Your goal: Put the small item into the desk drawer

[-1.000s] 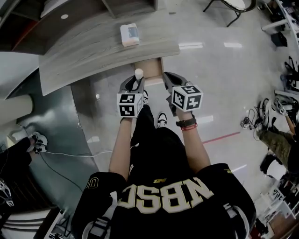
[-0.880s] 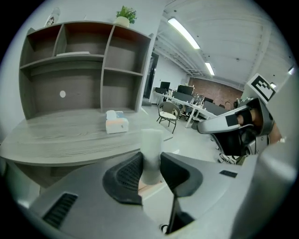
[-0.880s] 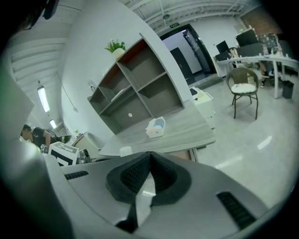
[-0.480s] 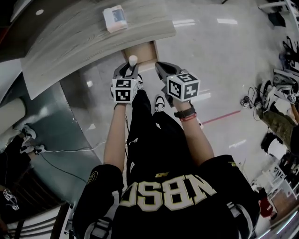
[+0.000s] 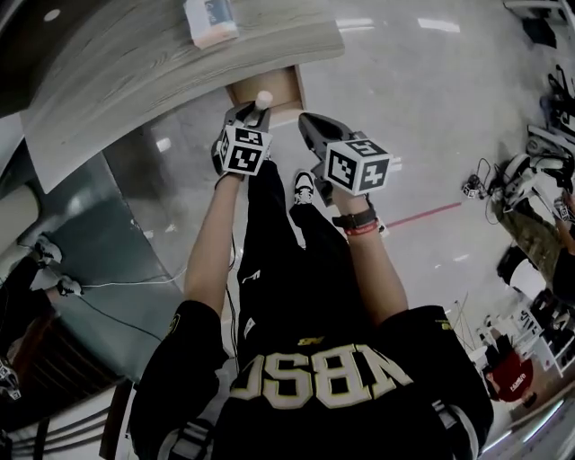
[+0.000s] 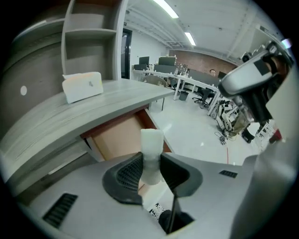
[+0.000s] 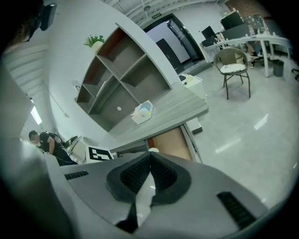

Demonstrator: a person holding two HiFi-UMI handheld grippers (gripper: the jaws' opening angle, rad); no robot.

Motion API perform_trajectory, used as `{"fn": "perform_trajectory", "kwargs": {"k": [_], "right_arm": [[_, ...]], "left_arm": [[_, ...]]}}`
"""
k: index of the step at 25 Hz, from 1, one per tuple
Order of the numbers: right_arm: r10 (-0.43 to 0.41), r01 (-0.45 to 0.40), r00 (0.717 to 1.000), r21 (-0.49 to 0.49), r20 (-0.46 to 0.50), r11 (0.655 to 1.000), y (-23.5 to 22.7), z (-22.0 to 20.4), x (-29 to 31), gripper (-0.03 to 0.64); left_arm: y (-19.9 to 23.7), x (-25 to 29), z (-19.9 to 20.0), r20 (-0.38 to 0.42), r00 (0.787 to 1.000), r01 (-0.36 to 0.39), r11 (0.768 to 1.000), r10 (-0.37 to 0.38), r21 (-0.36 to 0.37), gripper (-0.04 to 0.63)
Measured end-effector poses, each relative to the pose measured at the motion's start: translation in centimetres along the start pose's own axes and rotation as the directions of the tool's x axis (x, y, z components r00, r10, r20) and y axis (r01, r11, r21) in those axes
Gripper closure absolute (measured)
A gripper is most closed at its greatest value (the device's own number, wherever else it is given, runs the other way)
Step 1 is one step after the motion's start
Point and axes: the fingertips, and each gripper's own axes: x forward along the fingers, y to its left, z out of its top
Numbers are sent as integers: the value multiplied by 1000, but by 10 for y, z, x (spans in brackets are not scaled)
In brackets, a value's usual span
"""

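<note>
A small white cylinder (image 6: 152,156) stands upright between the pads of my left gripper (image 6: 152,172), which is shut on it. In the head view the cylinder (image 5: 263,97) is over the front of the open wooden drawer (image 5: 280,88), held by the left gripper (image 5: 253,112). The drawer (image 6: 122,137) juts out from under the grey desk top (image 6: 84,116) and its bottom shows bare. My right gripper (image 5: 310,128) hangs just right of the drawer, shut with nothing in it (image 7: 149,161). The drawer (image 7: 172,142) also shows beyond those jaws.
A white tissue box (image 5: 208,20) lies on the desk (image 5: 135,67) behind the drawer. Open shelves (image 7: 126,70) rise behind the desk. A chair (image 7: 233,65) and office desks stand farther off on the glossy floor. Cables and gear (image 5: 503,180) lie to the right.
Both grippers have moved forward toward the desk; the cylinder now hangs over the open drawer instead of just short of it. Both grips are unchanged.
</note>
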Motion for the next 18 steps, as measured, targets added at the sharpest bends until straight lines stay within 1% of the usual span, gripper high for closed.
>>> {"fn": "perform_trajectory", "kwargs": {"k": [4,8,11,15,18], "right_arm": [[-22,22,1000,11,11,1000,-12,-3,-6,609],[-50,50,999,9,6,999,-27,-9,-9,609],[-70,70,998,4,1,998,-40,-11,-6,609],[-83,83,997,16,0,996,-53,-13,-10,609],[-88,88,996,22,7,996,-59,-14,-12,609]], "left_arm": [[-7,23,-13,-69,997,22,995,-15,93,466],[-9,48,-30,-131,991,53,989,-35,134,466],[-8,69,-41,-186,981,82,982,-50,170,466],[-13,93,-57,-266,962,112,973,-56,200,466],[-17,109,-66,-304,950,133,974,-72,185,466]]}}
